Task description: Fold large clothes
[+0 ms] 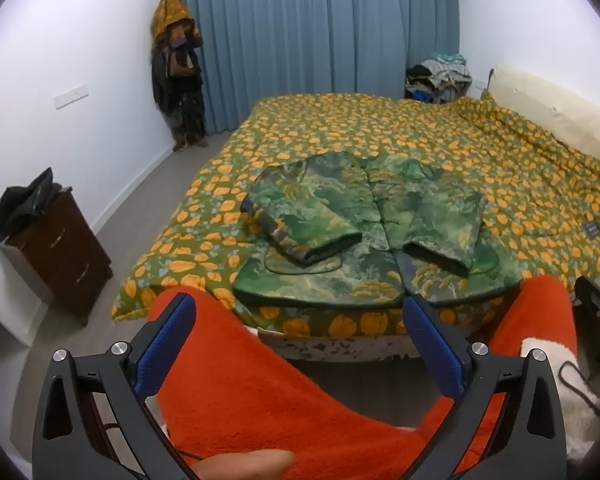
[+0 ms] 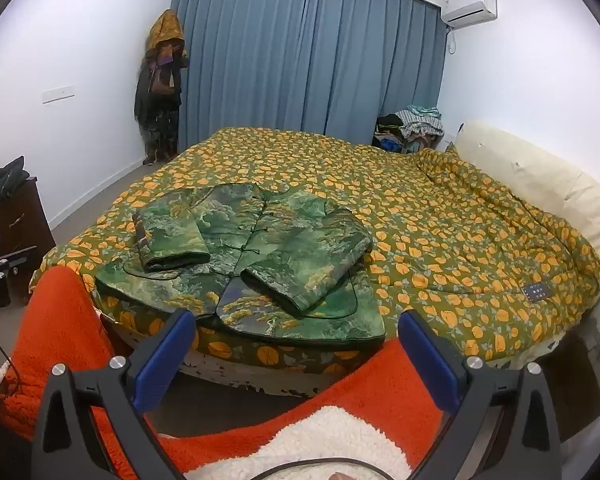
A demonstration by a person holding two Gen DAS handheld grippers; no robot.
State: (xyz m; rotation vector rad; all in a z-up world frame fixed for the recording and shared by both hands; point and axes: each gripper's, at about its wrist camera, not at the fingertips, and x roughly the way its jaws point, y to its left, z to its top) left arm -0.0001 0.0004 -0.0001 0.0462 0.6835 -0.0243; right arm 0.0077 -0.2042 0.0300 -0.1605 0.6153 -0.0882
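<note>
1. Green patterned jacket (image 1: 364, 224) lies flat on a bed (image 1: 520, 168), close to the bed's near edge, its front facing up and its hem toward the camera.
2. Both sleeves are folded in over the jacket's front, and their cuffs point toward the near edge of the bed.
3. Covering the bed is a bedspread (image 2: 440, 208) of olive green with orange fruit shapes; the jacket rests directly on it.
4. Short of the bed's near edge hangs the left gripper (image 1: 300, 312), its blue-padded fingers (image 1: 168, 344) spread wide with nothing between them, clear of the jacket.
5. Also short of the bed's near edge is the right gripper (image 2: 298, 330), its fingers (image 2: 428, 360) likewise spread wide and empty, clear of the jacket.
6. Fuzzy orange clothing (image 1: 260, 392) with white trim, worn by the person, fills the space below both grippers, in front of the bed.
7. Behind the bed's far side hang blue curtains (image 2: 300, 60).
8. A cream headboard (image 2: 540, 176) runs along the right side of the bed.
9. Beyond the bed's far right corner sits a pile of clothes (image 2: 412, 128).
10. Left of the bed stands a dark wooden cabinet (image 1: 60, 248) with dark cloth on top.
11. Beyond the bed's far left corner, clothes hang in the room's corner on a coat stand (image 2: 160, 88).
</note>
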